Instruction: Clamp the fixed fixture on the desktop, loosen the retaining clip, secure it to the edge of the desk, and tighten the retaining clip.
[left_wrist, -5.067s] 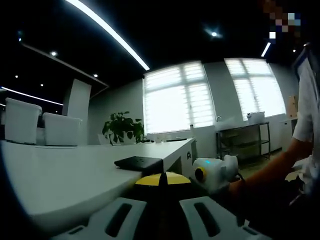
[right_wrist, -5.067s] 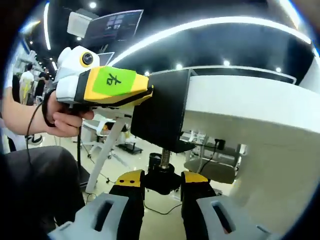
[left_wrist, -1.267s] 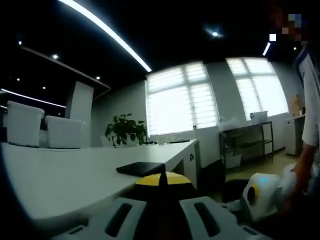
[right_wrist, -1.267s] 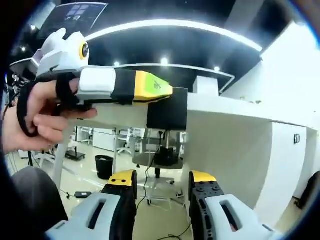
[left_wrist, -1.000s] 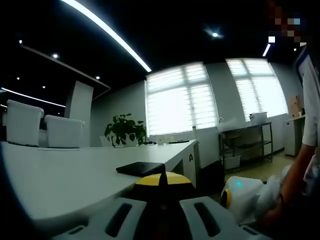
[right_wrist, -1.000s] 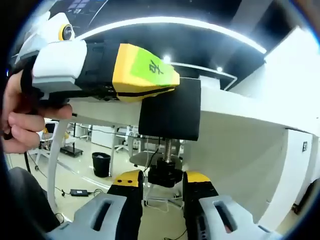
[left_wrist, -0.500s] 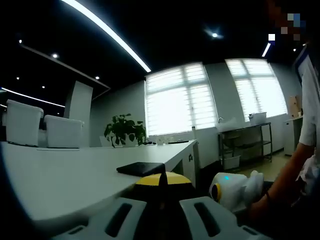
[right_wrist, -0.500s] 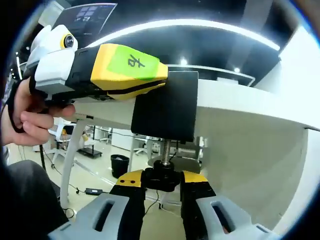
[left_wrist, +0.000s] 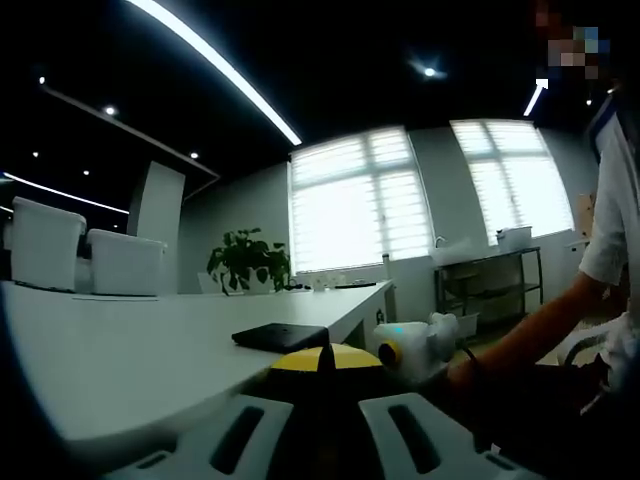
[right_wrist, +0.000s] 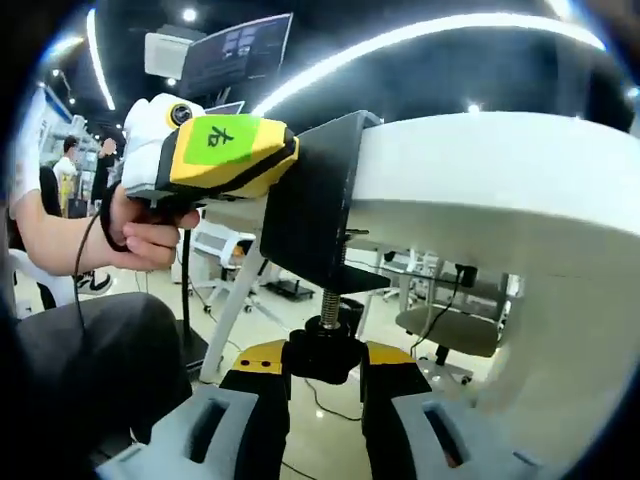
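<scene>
The black clamp fixture (right_wrist: 318, 205) is being held on the white bench (right_wrist: 480, 175) edge by the clenched left tool (right_wrist: 285, 160); its screw knob (right_wrist: 323, 356) is being gripped by the right tool (right_wrist: 323, 372).

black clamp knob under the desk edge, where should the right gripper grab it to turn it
Grip the knob across its round sides, coming from straight below along the threaded screw, as the right gripper does now. The screw hangs down from the black clamp on the desk edge, so the knob's side faces are free while the left gripper steadies the clamp.
</scene>
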